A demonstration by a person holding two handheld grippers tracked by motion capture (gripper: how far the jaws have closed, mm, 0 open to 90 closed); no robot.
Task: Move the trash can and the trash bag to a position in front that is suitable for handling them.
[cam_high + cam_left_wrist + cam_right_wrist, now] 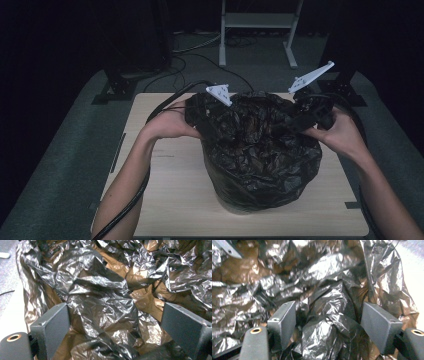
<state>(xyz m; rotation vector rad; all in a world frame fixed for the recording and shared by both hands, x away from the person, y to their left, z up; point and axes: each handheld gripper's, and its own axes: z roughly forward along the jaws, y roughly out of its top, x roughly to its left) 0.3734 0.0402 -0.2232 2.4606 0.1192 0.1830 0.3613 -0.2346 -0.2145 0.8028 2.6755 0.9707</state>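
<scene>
A black, crinkled plastic bag lines a round bin in the middle of the wooden table. My left gripper presses against the bag's upper left rim, and my right gripper against its upper right rim. In the left gripper view the jaws stand wide apart, with folds of bag film bunched between them. The right gripper view likewise has its jaws spread, crumpled film lying in the gap. Neither pair pinches the plastic.
Cables trail from both grippers over the table edges. A white desk frame and dark stand legs are on the grey floor beyond the table. Bare tabletop lies to the front and left of the bin.
</scene>
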